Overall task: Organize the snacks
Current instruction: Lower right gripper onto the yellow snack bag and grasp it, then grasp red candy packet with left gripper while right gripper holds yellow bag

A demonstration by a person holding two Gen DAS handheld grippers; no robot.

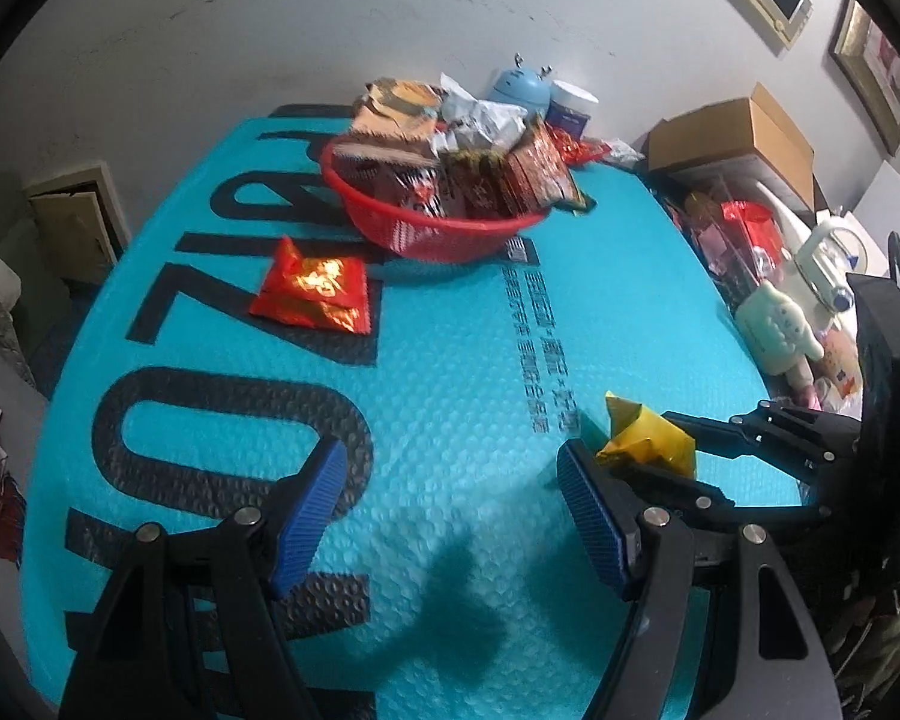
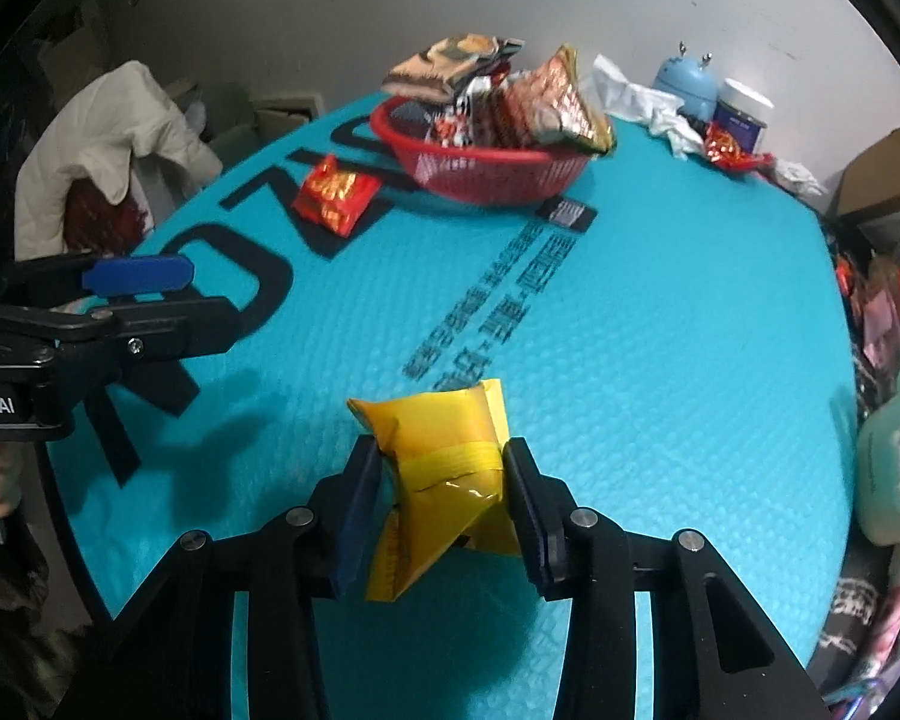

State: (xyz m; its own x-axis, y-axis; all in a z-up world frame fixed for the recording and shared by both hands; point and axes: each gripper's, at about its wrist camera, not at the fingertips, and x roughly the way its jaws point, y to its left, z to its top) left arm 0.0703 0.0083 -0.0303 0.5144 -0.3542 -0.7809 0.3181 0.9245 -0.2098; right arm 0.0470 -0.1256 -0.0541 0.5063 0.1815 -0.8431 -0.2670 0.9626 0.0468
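Yellow snack packet (image 2: 444,450) pinched in right gripper (image 2: 444,501); left gripper (image 1: 450,516) spread.

left gripper (image 1: 450,504) jaws wide apart, nothing between, hovering low over tabletop. right gripper (image 2: 444,480) clamped on yellow snack packet (image 2: 444,438), just beside left one.

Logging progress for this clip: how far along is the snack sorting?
Done: the red plastic basket already holds many packets. In hand: the right gripper clamps a yellow foil snack packet. Left: a red foil packet lies beside the basket; the left gripper is open, empty.
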